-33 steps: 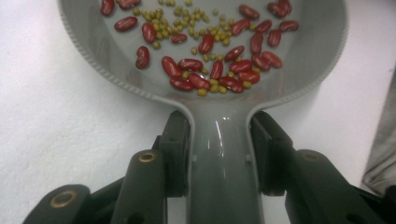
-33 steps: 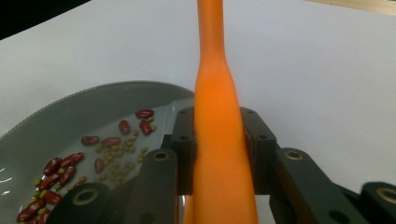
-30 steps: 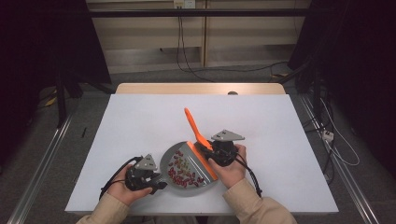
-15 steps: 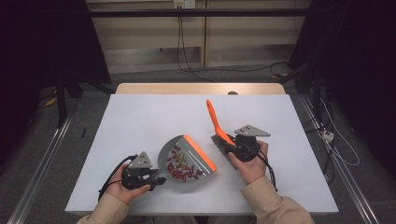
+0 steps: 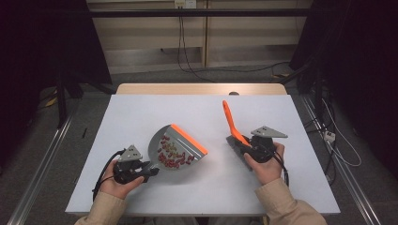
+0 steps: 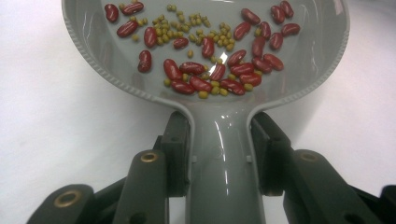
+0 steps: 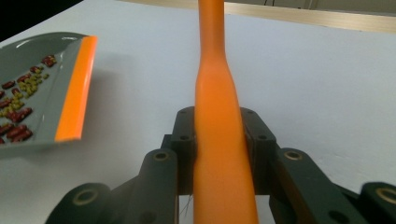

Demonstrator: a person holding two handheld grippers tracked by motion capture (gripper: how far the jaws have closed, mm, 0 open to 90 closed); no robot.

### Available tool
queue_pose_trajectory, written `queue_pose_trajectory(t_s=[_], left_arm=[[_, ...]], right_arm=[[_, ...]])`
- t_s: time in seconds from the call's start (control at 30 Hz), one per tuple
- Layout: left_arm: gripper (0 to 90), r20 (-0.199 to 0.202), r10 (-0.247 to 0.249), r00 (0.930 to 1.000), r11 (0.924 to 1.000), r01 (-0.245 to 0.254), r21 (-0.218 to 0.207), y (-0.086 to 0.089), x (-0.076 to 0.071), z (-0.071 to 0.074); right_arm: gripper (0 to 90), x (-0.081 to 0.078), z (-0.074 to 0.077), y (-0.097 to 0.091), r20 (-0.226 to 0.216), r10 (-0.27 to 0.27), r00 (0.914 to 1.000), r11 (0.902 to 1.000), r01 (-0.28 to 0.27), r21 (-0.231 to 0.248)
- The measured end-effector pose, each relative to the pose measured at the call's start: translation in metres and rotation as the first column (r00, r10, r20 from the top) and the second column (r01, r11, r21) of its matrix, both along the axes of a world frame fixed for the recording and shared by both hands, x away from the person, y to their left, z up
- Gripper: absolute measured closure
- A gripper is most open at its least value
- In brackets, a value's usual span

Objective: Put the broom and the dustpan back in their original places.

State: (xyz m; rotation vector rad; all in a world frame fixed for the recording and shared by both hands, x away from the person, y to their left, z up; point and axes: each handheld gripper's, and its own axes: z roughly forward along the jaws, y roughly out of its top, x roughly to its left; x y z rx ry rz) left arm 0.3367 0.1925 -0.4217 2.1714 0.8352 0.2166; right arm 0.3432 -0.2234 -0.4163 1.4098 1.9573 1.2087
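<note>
- Forearms in tan sleeves come in at the near edge of the white table (image 5: pixel 141 112), each hand wrapped round a gripper.
- Left gripper (image 5: pixel 149 168), near the table's front left, has its jaws closed on the grey handle of the dustpan (image 5: pixel 176 147); in the left gripper view the pads press the handle from both sides.
- Dustpan lies just beyond that gripper, orange lip (image 5: pixel 188 138) on its far right edge, holding red kidney beans (image 6: pixel 201 84) and small yellow-green beans (image 6: pixel 196 35) scattered across its tray.
- Right gripper (image 5: pixel 244 144), near the front right and well apart from the dustpan, has its jaws clamped on the orange handle of a brush (image 5: pixel 231 123).
- Brush handle rises tilted up and away from the gripper towards the far side of the table.
- Cables (image 5: pixel 187 51) trail across the floor beyond the table's far edge.
</note>
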Motion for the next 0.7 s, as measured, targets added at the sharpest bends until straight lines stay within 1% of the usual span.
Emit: queue_pose_trajectory(t_s=[0.03, 0.1, 0.17, 0.2, 0.27, 0.33, 0.37, 0.47, 0.57, 0.63, 0.7], left_arm=[[63.2, -0.01, 0.015, 0.9998, 0.9999, -0.015, -0.002, 0.001, 0.001, 0.0], [63.2, -0.01, 0.045, 0.9989, 0.999, -0.046, -0.003, 0.004, 0.004, -0.002], [63.2, -0.005, 0.079, 0.9969, 0.9968, -0.079, 0.009, 0.007, 0.006, -0.002], [63.2, -0.01, 0.082, 0.9966, 0.9966, -0.082, 0.003, 0.009, 0.008, -0.003], [63.2, -0.006, 0.109, 0.9941, 0.9941, -0.108, 0.008, 0.012, 0.011, -0.004], [63.2, -0.003, 0.137, 0.9906, 0.9904, -0.137, 0.022, 0.015, 0.014, -0.005], [63.2, -0.002, 0.156, 0.9877, 0.9876, -0.156, 0.017, 0.016, 0.016, -0.007], [63.2, -0.013, 0.195, 0.9807, 0.9805, -0.194, 0.029, 0.019, 0.02, -0.01], [63.2, -0.01, 0.237, 0.9714, 0.9706, -0.237, 0.044, 0.022, 0.023, -0.013], [63.2, -0.022, 0.262, 0.9648, 0.9646, -0.261, 0.035, 0.024, 0.025, -0.014], [63.2, -0.021, 0.28, 0.9597, 0.9592, -0.279, 0.044, 0.026, 0.027, -0.015]], right_arm=[[71.0, 0.0, 0.0, -0.003, 0.0, -0.002, 1.0, 1.0, 0.002, -0.003], [71.1, -0.001, 0.0, -0.007, 0.001, -0.01, 0.9999, 0.9999, 0.01, -0.002], [71.0, -0.001, 0.001, -0.012, 0.0, -0.017, 0.9998, 0.9998, 0.017, 0.0], [71.1, -0.002, 0.001, -0.014, 0.002, -0.021, 0.9998, 0.9998, 0.021, -0.003], [71.1, -0.002, 0.002, -0.019, 0.003, -0.028, 0.9996, 0.9996, 0.028, -0.008], [71.1, -0.003, 0.002, -0.023, 0.005, -0.037, 0.9993, 0.9993, 0.037, -0.006], [71.0, -0.003, 0.002, -0.026, 0.004, -0.044, 0.999, 0.999, 0.044, -0.006], [71.0, -0.003, 0.001, -0.03, 0.0, -0.054, 0.9985, 0.9985, 0.054, -0.012], [71.0, -0.004, 0.001, -0.033, 0.001, -0.057, 0.9984, 0.9982, 0.057, -0.016], [71.1, -0.004, 0.002, -0.035, 0.002, -0.058, 0.9983, 0.9982, 0.058, -0.014], [71.1, -0.004, 0.003, -0.036, 0.006, -0.062, 0.998, 0.9979, 0.062, -0.017]])
